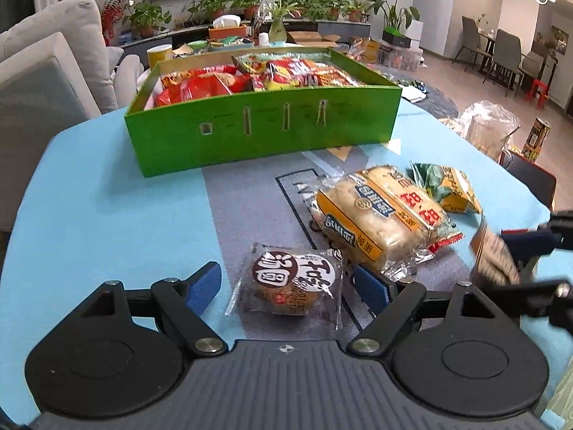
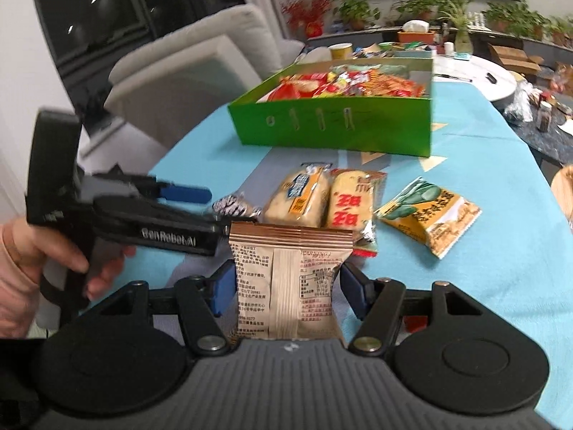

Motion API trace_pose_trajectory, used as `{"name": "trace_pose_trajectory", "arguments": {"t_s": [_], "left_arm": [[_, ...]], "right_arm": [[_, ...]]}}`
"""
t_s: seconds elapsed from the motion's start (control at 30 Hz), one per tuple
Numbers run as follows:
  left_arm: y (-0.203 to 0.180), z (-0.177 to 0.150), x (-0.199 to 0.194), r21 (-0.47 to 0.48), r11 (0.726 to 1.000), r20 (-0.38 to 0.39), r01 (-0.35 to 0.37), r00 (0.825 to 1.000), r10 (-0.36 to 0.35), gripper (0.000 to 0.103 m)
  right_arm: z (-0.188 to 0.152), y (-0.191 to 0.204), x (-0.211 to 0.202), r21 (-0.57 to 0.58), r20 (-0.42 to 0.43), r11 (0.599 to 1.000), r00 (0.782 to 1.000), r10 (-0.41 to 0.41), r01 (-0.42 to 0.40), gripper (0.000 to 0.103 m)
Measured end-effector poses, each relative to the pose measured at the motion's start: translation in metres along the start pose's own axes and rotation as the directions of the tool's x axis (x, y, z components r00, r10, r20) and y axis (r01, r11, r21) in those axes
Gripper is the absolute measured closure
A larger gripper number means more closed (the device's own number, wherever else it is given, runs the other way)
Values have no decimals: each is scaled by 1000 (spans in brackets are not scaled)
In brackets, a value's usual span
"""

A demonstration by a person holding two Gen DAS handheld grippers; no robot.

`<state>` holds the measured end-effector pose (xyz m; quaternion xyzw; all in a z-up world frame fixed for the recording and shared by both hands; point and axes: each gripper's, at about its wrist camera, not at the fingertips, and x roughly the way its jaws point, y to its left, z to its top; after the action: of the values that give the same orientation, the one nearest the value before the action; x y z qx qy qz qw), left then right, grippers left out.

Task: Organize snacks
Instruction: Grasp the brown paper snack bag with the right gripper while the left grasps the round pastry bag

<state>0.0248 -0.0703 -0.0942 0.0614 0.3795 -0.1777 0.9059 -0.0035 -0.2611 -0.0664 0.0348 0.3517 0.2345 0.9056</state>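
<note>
Black left hand-held gripper (image 2: pixel 186 193) reads "GenRobot.AI".

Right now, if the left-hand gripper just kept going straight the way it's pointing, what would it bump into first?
Probably the round toast snack packet, lying between the open fingers of the left gripper. Beyond it come the rice cracker bag and the green box, though depth is hard to judge.

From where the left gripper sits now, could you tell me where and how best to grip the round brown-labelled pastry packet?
Grip the pastry packet across its puffed middle, coming straight down from above. It lies flat on the mat between the open left gripper fingers, and its thin clear edges would likely slip.
</note>
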Motion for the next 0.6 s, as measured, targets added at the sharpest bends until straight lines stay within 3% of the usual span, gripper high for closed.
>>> {"name": "trace_pose_trajectory", "arguments": {"t_s": [0.13,0.3,0.6], "left_arm": [[-2,-1,6,9,1000,-9,-9,1000,9,38],[-1,1,5,20,1000,-7,-6,1000,6,48],[-2,-2,-7,28,1000,21,-13,1000,13,51]], "right_arm": [[4,-2,0,9,35,999,999,-38,38,50],[8,-7,-2,34,64,999,998,-29,27,50],[17,-10,-5,86,115,996,993,-31,21,50]]}}
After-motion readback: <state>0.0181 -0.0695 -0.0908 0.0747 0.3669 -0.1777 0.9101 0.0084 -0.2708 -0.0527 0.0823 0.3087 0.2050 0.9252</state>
